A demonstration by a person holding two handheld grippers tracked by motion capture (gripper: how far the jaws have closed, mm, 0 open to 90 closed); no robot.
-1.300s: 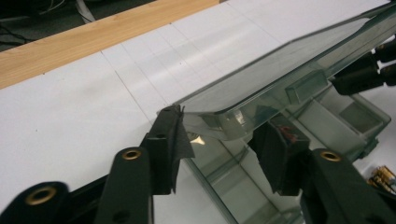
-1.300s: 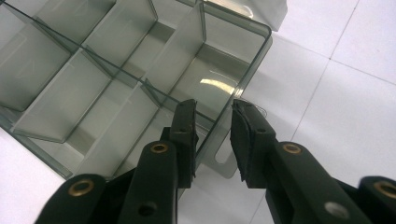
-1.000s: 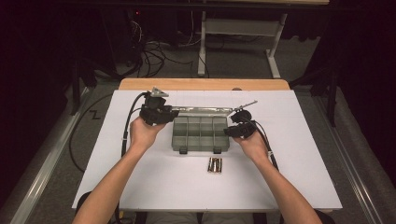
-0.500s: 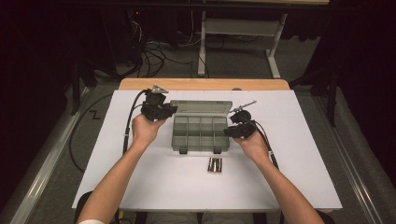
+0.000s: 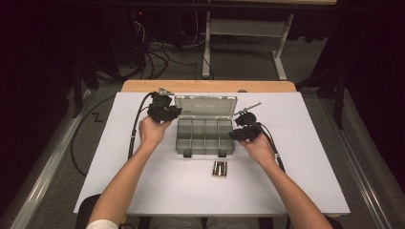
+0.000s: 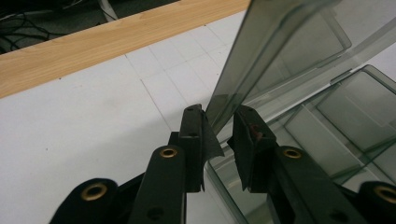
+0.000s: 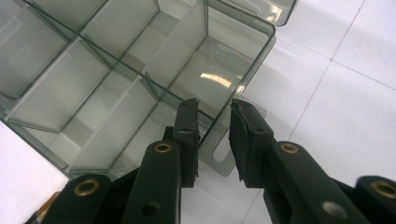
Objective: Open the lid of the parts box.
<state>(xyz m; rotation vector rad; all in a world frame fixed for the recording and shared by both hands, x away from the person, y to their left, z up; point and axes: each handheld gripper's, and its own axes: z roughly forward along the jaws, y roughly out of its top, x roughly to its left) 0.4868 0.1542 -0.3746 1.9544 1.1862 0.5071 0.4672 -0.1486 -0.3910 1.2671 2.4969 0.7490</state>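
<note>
A clear compartment box (image 5: 205,136) sits mid-desk (image 5: 310,171), its lid (image 5: 206,104) raised upright. The left claw (image 6: 219,133) has just been closing and straddles the lid's corner edge, narrow (whether the pads press it cannot be told). The right claw (image 7: 212,135) stands narrow astride the box's front latch tab. Batteries (image 5: 219,168) lie just before the box.

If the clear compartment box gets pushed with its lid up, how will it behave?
The compartment box looks like thin, empty plastic, so probably light and apt to slide on the smooth table. Its raised lid may flex or swing at the hinge. The batteries nearby could roll.
</note>
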